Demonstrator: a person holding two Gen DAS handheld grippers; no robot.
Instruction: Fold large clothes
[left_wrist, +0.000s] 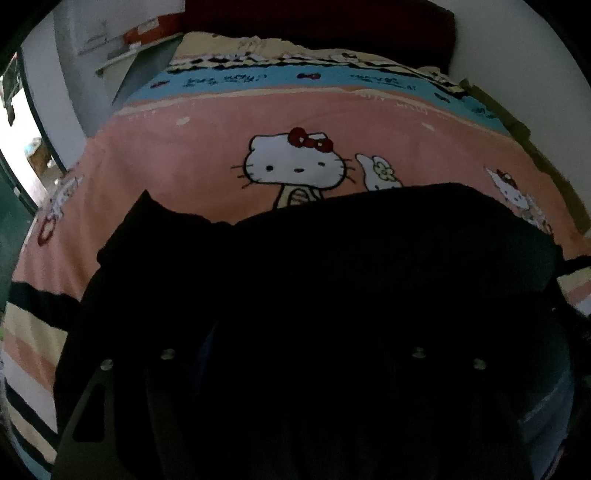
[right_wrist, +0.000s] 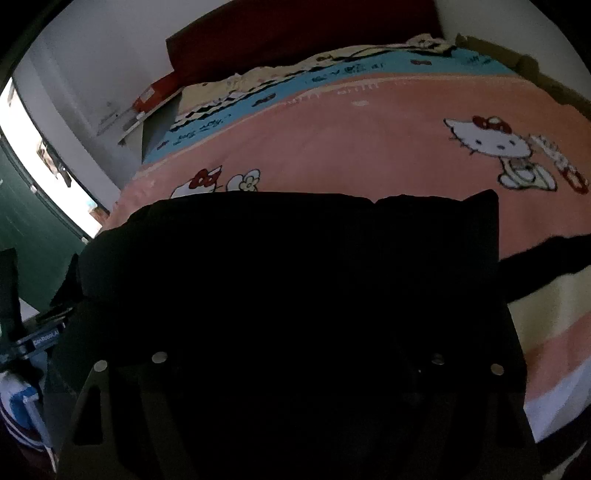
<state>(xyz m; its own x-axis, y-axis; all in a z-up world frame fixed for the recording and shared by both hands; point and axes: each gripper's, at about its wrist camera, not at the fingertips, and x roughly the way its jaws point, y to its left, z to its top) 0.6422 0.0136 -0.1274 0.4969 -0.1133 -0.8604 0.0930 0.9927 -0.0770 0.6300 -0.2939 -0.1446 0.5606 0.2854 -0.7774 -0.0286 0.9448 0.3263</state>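
Note:
A large black garment (left_wrist: 325, 258) lies on a pink cartoon-cat bedspread (left_wrist: 207, 147), at the near edge of the bed. It also fills the lower half of the right wrist view (right_wrist: 295, 258). My left gripper (left_wrist: 291, 369) and my right gripper (right_wrist: 295, 369) are down over the black cloth. Their fingers are lost in the dark against it, so I cannot tell whether either is open or shut on it. The left gripper's body also shows at the left edge of the right wrist view (right_wrist: 40, 336).
The bedspread (right_wrist: 369, 140) runs back to a blue band (left_wrist: 295, 79) and a dark red headboard (left_wrist: 314, 18). A white wall (left_wrist: 66, 92) and a bright doorway (left_wrist: 18, 125) lie to the left. Striped bedding (left_wrist: 29, 332) hangs at the near edge.

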